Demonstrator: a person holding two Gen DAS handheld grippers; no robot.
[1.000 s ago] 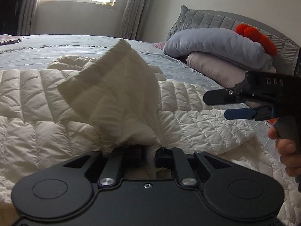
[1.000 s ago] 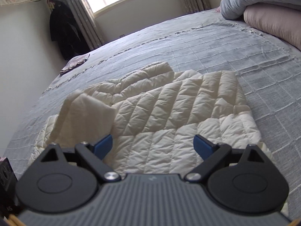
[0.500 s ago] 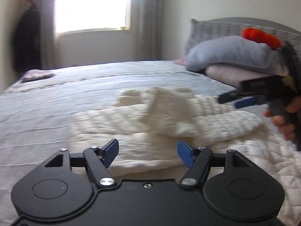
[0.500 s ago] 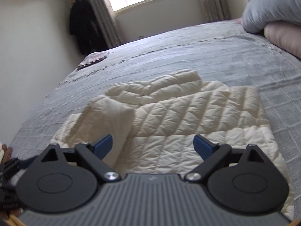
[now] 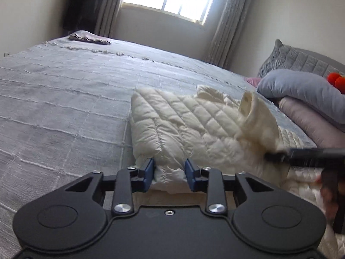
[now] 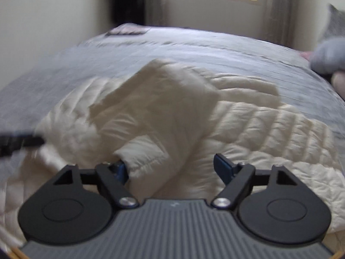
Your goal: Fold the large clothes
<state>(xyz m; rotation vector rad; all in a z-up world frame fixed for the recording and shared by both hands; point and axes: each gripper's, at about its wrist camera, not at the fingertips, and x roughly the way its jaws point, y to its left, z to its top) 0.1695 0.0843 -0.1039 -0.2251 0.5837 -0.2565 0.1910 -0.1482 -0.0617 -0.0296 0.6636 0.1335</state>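
A cream quilted puffer jacket [image 5: 194,129] is spread on the grey bedspread [image 5: 64,99]. Its hem is straddled by the parted left gripper [image 5: 170,170]. A sleeve fold is touched by the right gripper [image 6: 172,168], held wide apart.

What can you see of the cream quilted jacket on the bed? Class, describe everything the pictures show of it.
The cream quilted jacket looks puffy and soft, stitched in diamonds and channels. It lies spread on the grey bedspread, partly folded, with a sleeve doubled over its body. The left gripper is open with a jacket edge between its fingers. The right gripper is open with the sleeve end between its fingers, against the left one. Stacked pillows sit beyond it; the right wrist view is blurred.
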